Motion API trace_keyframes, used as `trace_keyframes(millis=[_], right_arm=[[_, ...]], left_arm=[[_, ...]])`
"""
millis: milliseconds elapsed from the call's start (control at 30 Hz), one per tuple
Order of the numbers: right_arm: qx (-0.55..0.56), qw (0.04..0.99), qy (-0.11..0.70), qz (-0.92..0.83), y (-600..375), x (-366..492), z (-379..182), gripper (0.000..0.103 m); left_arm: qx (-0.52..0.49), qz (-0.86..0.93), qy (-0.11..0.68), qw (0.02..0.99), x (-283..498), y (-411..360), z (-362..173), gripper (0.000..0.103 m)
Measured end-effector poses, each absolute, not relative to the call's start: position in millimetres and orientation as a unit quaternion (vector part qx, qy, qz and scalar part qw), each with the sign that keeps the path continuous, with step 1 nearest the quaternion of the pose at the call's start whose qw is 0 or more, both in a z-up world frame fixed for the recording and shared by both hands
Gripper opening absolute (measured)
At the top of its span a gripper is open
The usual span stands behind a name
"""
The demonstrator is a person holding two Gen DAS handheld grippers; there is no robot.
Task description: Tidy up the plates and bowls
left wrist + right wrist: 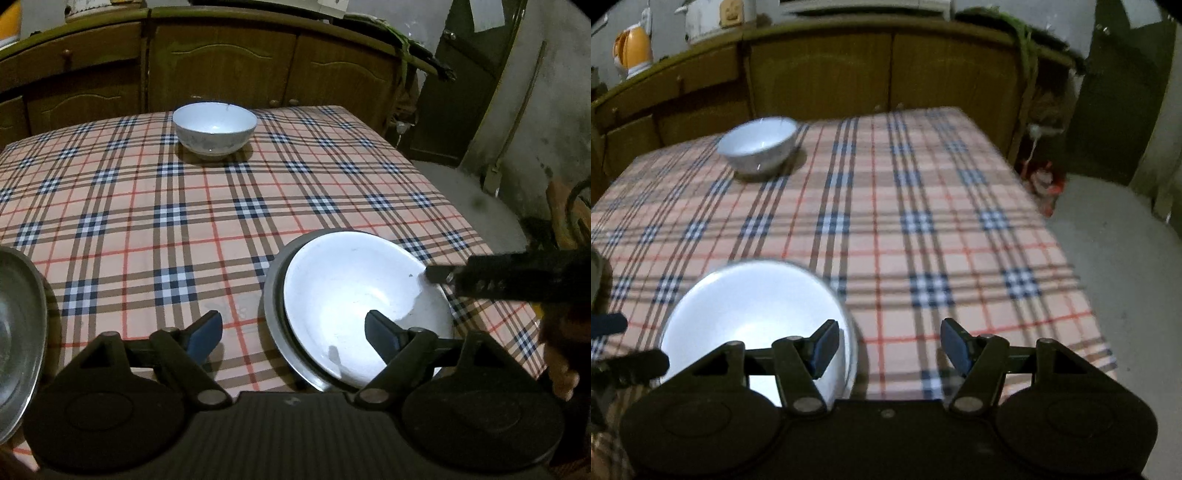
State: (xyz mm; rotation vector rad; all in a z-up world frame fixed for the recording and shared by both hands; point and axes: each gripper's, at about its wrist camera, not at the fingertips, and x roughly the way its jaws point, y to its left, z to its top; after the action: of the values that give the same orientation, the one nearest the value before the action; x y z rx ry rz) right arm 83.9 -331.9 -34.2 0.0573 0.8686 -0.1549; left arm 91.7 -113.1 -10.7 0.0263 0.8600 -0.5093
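Both our grippers, left (293, 334) and right (888, 345), are spread wide with nothing pinched. The white bowl (362, 310) sits nested in a metal plate (273, 295) near us. It's probably slick and chippable, so we'd grab the rim.

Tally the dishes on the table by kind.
White bowls: 2, the far bowl and the near bowl.
Metal plates: 2, one under the near bowl, one at the left edge.
Total: 4.
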Motion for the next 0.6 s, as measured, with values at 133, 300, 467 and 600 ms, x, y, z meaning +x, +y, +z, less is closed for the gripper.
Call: trace_keyframes(millis=[133, 300, 467, 600], right_arm=[[0.021, 0.906, 0.414, -0.082, -326, 82, -35, 0.074], [0.041, 0.919, 0.388, -0.050, -321, 80, -17, 0.074], [0.045, 0.927, 0.372, -0.014, -306, 80, -7, 0.074], [0.053, 0.929, 0.367, 0.004, -299, 84, -2, 0.074]], left_arm=[[0.010, -0.241, 0.410, 0.880, 93, -111, -8, 0.087], [0.012, -0.233, 0.404, 0.885, 95, -111, -3, 0.088], [0.018, -0.218, 0.395, 0.892, 98, -110, 4, 0.091], [0.024, -0.202, 0.388, 0.899, 101, -109, 10, 0.091]])
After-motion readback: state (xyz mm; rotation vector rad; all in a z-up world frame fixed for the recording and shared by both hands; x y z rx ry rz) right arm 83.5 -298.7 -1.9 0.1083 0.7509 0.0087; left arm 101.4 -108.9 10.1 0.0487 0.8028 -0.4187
